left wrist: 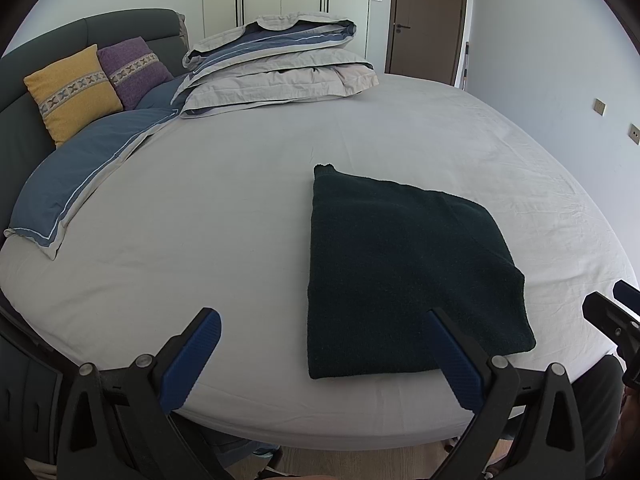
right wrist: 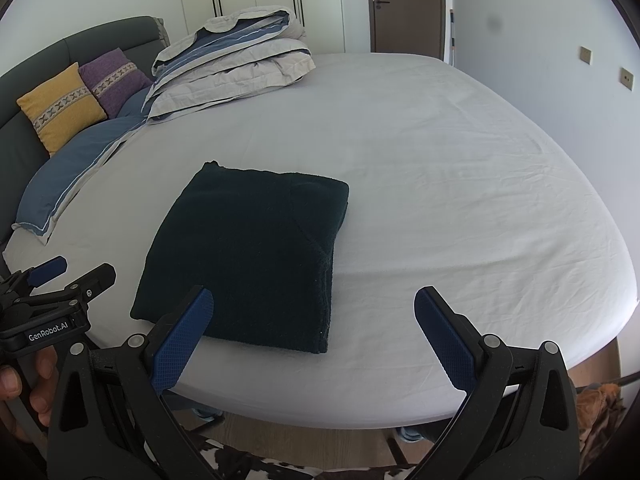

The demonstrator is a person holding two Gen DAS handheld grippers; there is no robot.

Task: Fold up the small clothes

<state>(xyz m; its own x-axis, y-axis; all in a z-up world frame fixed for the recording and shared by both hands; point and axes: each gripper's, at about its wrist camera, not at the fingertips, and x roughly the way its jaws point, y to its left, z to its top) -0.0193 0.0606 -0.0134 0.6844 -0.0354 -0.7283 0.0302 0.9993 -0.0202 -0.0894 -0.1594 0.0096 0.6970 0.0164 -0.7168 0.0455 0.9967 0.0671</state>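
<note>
Both tools empty, held off the near edge of the bed [left wrist: 248, 208]. My left gripper [left wrist: 324, 344] has its fingers spread wide, nothing between them; right gripper [right wrist: 314, 320] likewise wide apart and holding nothing. The garment [left wrist: 404, 272] lies on the sheet close to the near edge, dark green-black, thick and fuzzy like terry or fleece, already folded into a squarish block. Main risk as I judge it: if another fold is wanted, the stack is thick, and a pinch at the near corner could catch only the top layer, so the block would peel open instead of turning over as one. A second risk: it sits near the bed's edge, so a drag toward me could pull it off the mattress. The loose, wrinkled sheet could also bunch into a finger if I go in too low. As for looks: edges fairly straight, near right corner [right wrist: 324, 346] squared with layers showing at the side, a diagonal seam or inner edge faintly visible across the top on the right, a small nub sticking up at the far left corner [left wrist: 325, 166]. The dark pile hides finer detail; I cannot tell what kind of garment it is. Far left of the bed: pillows [left wrist: 76, 88] and a folded duvet [left wrist: 280, 64], well apart from the work.
</note>
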